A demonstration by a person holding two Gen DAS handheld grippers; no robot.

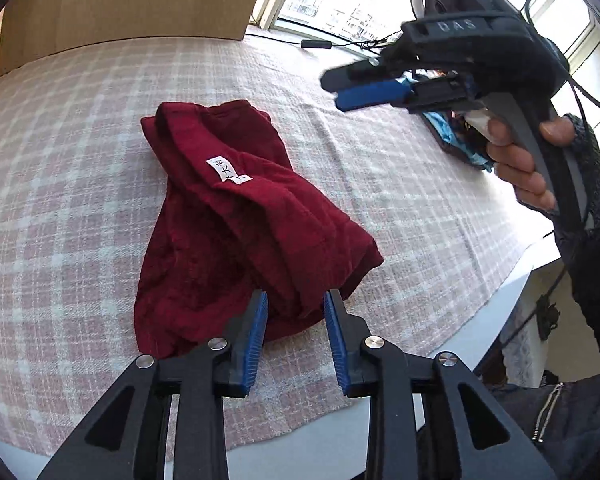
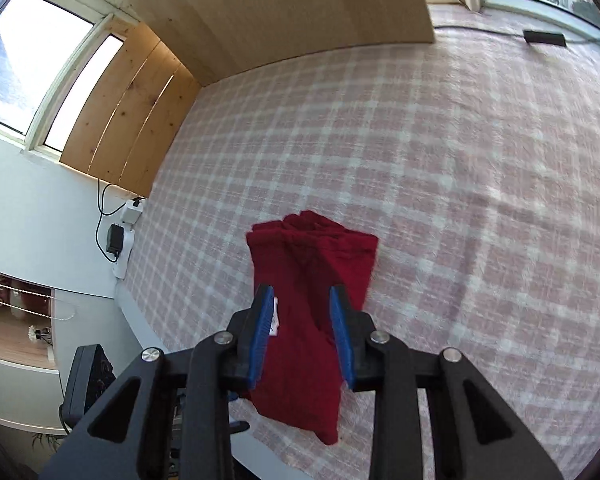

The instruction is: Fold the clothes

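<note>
The red garment (image 1: pixel 236 224) lay folded on the surface (image 1: pixel 60 160), just ahead of the left claw (image 1: pixel 296 300). Both claws stood spread, pinching nothing; the right claw (image 2: pixel 302 296) hovered above it. Next, square the edges gently.

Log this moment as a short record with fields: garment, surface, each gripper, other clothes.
garment: dark red knit garment, folded into a compact bundle, white label facing up
surface: pink plaid tablecloth
left gripper: open, at the bundle's near edge, pads not pressing
right gripper: open, raised above the cloth, holding nothing
other clothes: blue fabric behind the right gripper
</note>
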